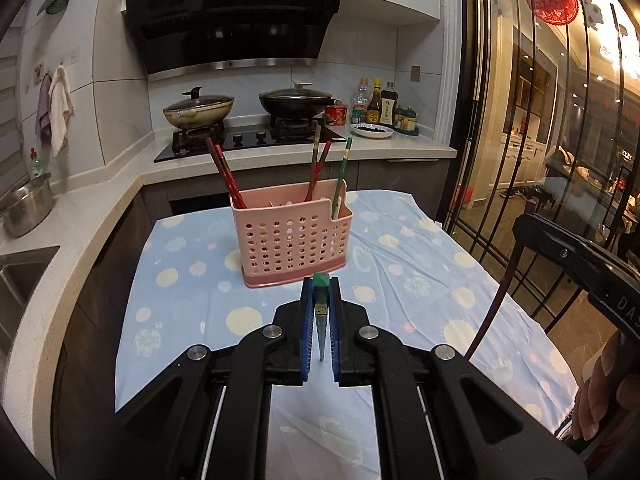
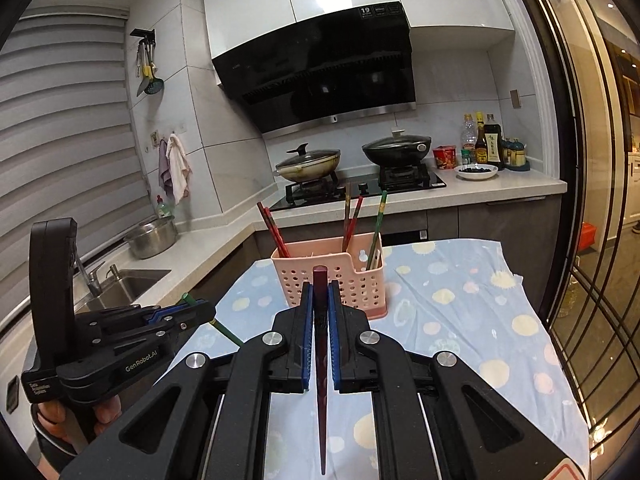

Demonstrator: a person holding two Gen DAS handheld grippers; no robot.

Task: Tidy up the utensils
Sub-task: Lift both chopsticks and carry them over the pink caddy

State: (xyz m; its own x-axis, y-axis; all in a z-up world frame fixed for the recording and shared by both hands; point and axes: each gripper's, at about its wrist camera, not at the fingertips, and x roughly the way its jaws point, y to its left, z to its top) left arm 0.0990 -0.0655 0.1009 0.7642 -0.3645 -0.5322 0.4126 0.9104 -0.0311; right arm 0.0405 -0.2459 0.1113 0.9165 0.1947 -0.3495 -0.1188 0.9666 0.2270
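My right gripper [image 2: 320,308] pinches a dark red chopstick [image 2: 321,360]; my left gripper [image 1: 321,300] pinches a green chopstick [image 1: 321,320]. Both look light, stiff and slippery; best gripped mid-shaft. Pink basket [image 1: 292,236] stands at 12 o'clock on the tablecloth [image 1: 420,264].

We are in a home kitchen. Our landmark is the black gas hob [image 2: 362,189], set into a pale stone counter [image 2: 516,186]. On it sit two lidded woks [image 2: 308,164], and directly above hangs a slanted black extractor hood [image 2: 320,76] under glossy white cabinets. To the right of the hob stand sauce bottles [image 2: 486,142] and a small plate of dark food. To its left, round the corner, we see a steel pot [image 2: 152,236], a sink with tap [image 2: 120,284], hanging cloths and ladles. In front stands a table under a dotted blue cloth [image 2: 460,304].
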